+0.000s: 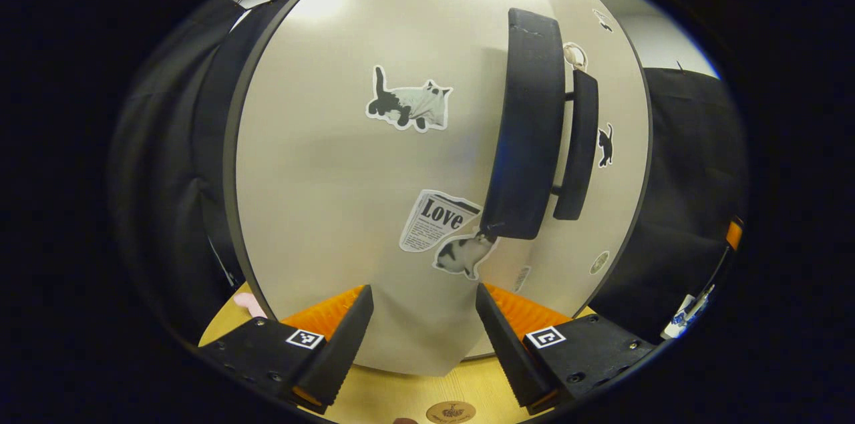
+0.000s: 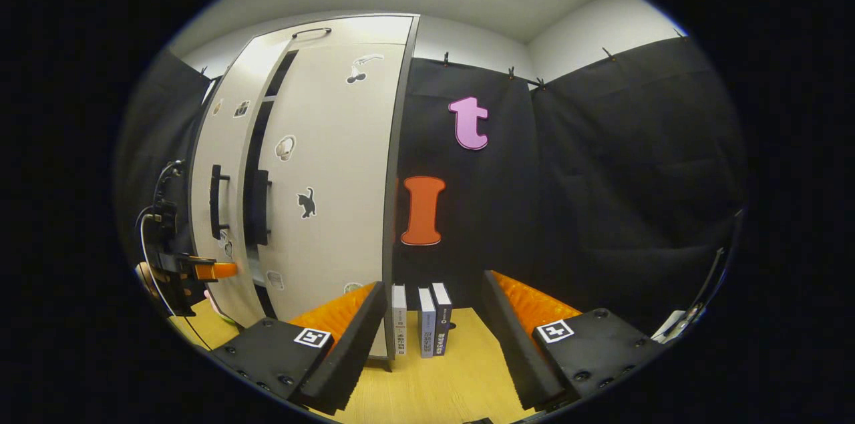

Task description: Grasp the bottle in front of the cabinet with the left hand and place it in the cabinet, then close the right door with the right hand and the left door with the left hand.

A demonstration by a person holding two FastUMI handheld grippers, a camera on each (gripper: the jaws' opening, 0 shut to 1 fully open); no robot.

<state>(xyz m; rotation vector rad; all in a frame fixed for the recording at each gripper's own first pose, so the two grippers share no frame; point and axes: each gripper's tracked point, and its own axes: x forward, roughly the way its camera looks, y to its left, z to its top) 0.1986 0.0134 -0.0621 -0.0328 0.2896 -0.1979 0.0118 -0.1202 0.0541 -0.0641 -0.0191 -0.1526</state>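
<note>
While hard up against the pale, sticker-dotted left door [image 1: 320, 163] of the tall cabinet: left gripper [image 1: 422, 290] with jaws spread wide and holding nothing, flat panel just ahead of the tips. From the right gripper view, a dark gap between that door and the pale right door [image 2: 334, 177], so closing apparently not yet finished. Bottle judged to be inside the cabinet, behind the doors. Right gripper [image 2: 434, 284] well apart from the cabinet front, jaws likewise wide and empty, facing 3 upright books [image 2: 427, 320] just beside the cabinet on the yellow wooden bench [image 2: 441, 384].

Likely risks from here:
- Catching a jaw tip on the long black left handle [image 1: 528, 130], or on the black right handle [image 1: 578, 143] just beside it, and tugging a door back open.
- Pushing too near the hinge edge and getting little swing.
- Shoving hard enough to bounce the door or topple the bottle within.

Scant room between the 2 handles. Broad bare panel left of them for a flat push. Open bench below the jaws, and black cloth wall close past the cabinet's left edge.
</note>
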